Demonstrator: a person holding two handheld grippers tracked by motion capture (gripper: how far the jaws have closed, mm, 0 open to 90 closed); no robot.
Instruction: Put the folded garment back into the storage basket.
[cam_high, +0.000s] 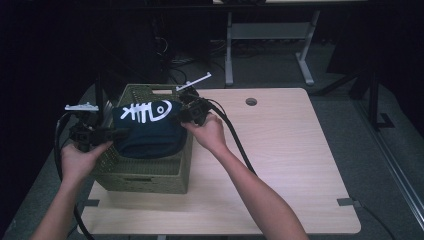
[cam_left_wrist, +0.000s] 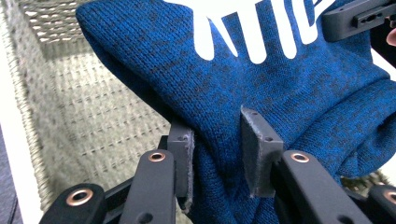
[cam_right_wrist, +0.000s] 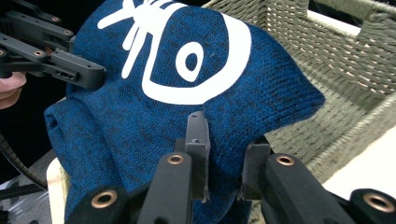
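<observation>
- In the high view I see a woven olive basket (cam_high: 145, 175) at the left side of the light wooden table (cam_high: 290, 165), left of centre in the frame.
- A folded dark blue knit garment (cam_high: 147, 131) with a white fish-skeleton print (cam_high: 147, 111) is held over the basket's open top, stretched between my two grippers.
- My left gripper (cam_high: 107, 134), at the left edge of the basket, has its jaws pinching a fold of the knit; in the left gripper view (cam_left_wrist: 217, 154) the cloth bunches between the two pads, low in the frame.
- My right gripper (cam_high: 181, 116), at the basket's upper right corner, also pinches the garment; the right gripper view (cam_right_wrist: 224, 158) shows blue cloth caught between the pads at lower centre.
- In the right gripper view the basket wall (cam_right_wrist: 336, 70) fills the upper right, just behind the garment (cam_right_wrist: 154, 116).
- In the left gripper view the basket's woven inside (cam_left_wrist: 93, 102) lies at the left, beneath the garment (cam_left_wrist: 261, 74).
</observation>
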